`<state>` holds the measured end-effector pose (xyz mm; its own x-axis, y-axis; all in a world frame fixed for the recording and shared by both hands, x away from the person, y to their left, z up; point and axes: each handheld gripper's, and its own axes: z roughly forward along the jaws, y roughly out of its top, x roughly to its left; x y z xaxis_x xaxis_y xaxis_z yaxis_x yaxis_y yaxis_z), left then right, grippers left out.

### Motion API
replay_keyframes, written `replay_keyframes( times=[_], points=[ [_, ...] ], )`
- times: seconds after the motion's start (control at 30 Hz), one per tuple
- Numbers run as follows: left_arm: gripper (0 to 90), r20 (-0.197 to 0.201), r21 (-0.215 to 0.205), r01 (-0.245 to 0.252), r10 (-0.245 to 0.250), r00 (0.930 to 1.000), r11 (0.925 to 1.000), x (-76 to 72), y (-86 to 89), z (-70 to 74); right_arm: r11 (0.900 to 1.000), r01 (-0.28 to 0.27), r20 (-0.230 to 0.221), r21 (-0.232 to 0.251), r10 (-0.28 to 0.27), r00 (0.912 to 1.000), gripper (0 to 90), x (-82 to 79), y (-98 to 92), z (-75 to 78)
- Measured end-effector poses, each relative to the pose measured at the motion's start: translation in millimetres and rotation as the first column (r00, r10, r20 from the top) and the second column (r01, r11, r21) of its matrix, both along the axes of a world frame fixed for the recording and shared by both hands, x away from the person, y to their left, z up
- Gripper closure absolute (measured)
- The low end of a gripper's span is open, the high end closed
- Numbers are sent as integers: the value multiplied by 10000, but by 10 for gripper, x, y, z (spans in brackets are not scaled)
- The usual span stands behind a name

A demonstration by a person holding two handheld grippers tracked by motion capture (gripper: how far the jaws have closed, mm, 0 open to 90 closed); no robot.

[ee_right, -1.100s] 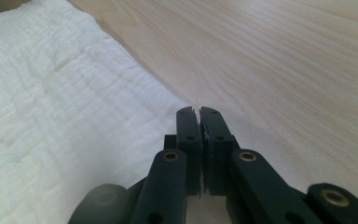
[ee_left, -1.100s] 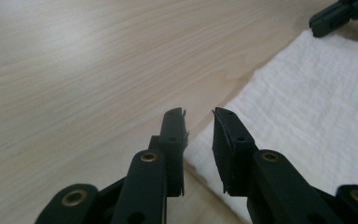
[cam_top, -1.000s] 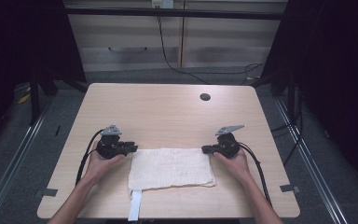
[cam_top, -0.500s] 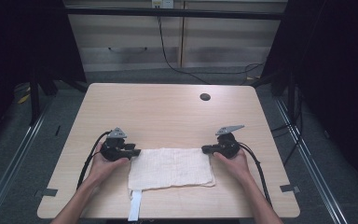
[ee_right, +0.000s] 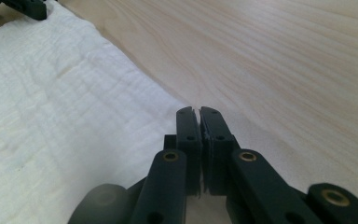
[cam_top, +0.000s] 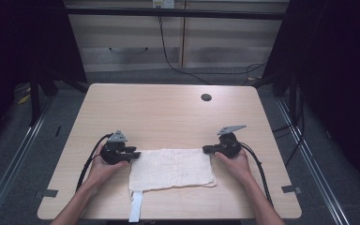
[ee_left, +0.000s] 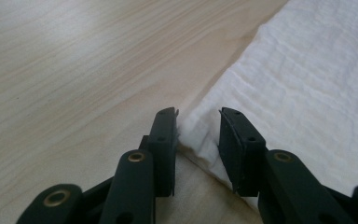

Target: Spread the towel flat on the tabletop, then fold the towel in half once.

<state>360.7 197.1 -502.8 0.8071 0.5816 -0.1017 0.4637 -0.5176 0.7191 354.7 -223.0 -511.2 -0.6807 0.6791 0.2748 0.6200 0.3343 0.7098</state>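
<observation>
White cloth (cam_top: pixel 171 168) lies at lower centre of the surface (cam_top: pixel 168 112). Your right gripper (ee_right: pixel 199 112) is clenched on its corner. Your left gripper (ee_left: pixel 198 122) has been closing, corner between unclamped jaws: seat fully, then pinch.

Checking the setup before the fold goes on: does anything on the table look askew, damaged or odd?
Little stands out. The white cloth lies flat between the left gripper and right gripper, its right edge slightly slanted. A white strip at its near left corner hangs over the table edge. No spill or damage shows.
</observation>
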Motion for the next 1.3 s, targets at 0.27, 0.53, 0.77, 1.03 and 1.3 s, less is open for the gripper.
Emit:
replay_keyframes(
  times=[0.27, 0.53, 0.77, 1.03, 1.3],
  points=[
    [832, -305, -198, 248, -254, 9992, 9995, -21, -21, 4, 9998, 56, 13, -177, -56, 10000, 874, -32, 5, 31],
    [844, -199, -548, 34, -45, 9998, 9985, -13, 21, 59, 9995, 232, 392, 219, -241, 9989, 874, -77, -32, 143],
    [844, -74, -813, -120, 115, 9999, 9966, -5, 69, 113, 9994, 162, 958, 297, -189, 9952, 872, -140, -18, 252],
    [844, -6, -1036, -161, 161, 9999, 9945, -8, 100, 143, 9987, 6, 1229, 515, -69, 9924, 873, -179, -18, 336],
    [844, 37, -1122, -167, 173, 9998, 9935, -4, 109, 170, 9978, -166, 1527, 645, 65, 9882, 873, -249, -3, 442]
  ],
)
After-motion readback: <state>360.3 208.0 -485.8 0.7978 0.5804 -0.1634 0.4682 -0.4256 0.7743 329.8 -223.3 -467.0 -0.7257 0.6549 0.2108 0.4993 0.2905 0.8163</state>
